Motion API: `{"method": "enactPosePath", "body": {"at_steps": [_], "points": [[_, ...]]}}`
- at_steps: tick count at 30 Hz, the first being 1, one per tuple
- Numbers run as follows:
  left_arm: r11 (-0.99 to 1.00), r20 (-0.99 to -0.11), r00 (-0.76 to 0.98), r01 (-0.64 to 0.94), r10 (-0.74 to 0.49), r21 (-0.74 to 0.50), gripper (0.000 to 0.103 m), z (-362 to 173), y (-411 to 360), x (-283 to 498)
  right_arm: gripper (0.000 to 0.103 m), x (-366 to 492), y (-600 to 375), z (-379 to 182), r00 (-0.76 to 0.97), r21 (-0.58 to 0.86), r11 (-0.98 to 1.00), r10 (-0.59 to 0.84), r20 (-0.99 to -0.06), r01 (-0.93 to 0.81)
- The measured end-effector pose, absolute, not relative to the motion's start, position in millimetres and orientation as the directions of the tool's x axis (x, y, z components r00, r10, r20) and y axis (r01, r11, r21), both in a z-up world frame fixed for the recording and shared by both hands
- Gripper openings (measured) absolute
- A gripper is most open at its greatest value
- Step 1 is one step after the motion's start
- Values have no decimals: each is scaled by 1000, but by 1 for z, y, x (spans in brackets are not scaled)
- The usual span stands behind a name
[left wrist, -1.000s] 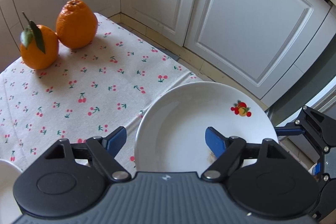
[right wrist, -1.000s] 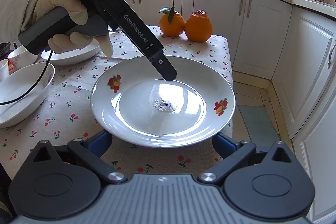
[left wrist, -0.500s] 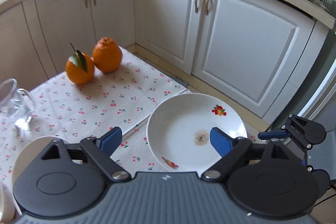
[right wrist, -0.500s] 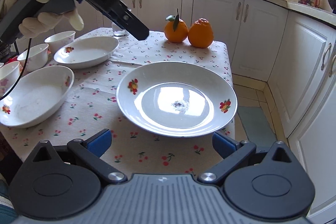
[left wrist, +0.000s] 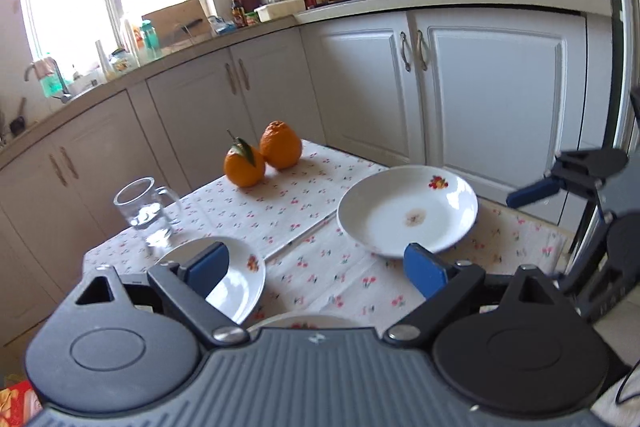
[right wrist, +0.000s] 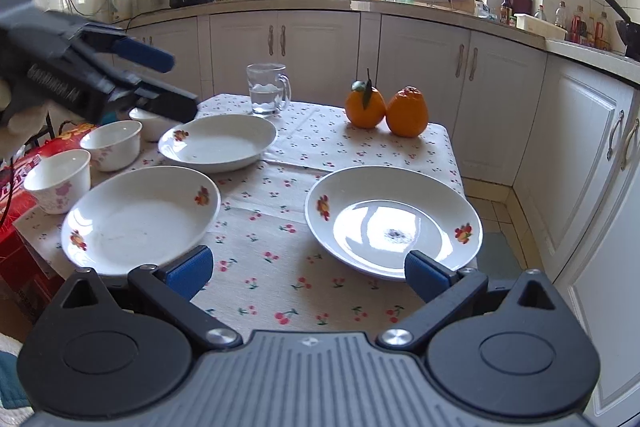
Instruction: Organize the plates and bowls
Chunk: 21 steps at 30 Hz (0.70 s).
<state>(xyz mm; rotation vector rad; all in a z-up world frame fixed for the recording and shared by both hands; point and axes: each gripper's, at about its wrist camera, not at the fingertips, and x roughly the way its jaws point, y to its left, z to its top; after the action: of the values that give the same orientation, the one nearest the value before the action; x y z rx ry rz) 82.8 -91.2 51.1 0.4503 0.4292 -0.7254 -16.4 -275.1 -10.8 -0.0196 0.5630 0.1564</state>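
Three white fruit-print plates lie on the cherry-print tablecloth: one at the right, one at the front left, one behind it. Three small white bowls stand along the left edge. My right gripper is open and empty, low over the table's near edge between the two front plates. My left gripper is open and empty, raised over the table's left side; it also shows in the right wrist view. In the left wrist view the right plate lies ahead, and the right gripper shows at the right edge.
Two oranges and a glass mug with water stand at the table's far side. A red box sits left of the table. White kitchen cabinets and a countertop surround the table.
Both grippers have pulled back and up from the right plate. The left gripper moved left, away from above that plate. More of the table, plates and bowls has come into view.
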Motion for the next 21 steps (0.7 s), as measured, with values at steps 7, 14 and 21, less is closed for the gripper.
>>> {"method": "enactPosePath", "body": {"at_steps": [7, 14, 21], "points": [[703, -538, 684, 677, -493, 216, 95, 18, -46, 48, 103, -18, -255, -15, 812, 67, 978, 200, -549, -196], [730, -564, 672, 663, -481, 166, 95, -12, -12, 27, 103, -15, -230, -22, 784, 76, 975, 215, -583, -211], [758, -624, 640, 642, -448, 114, 95, -43, 7, 28, 103, -9, -211, -26, 742, 55, 969, 220, -634, -240]]}}
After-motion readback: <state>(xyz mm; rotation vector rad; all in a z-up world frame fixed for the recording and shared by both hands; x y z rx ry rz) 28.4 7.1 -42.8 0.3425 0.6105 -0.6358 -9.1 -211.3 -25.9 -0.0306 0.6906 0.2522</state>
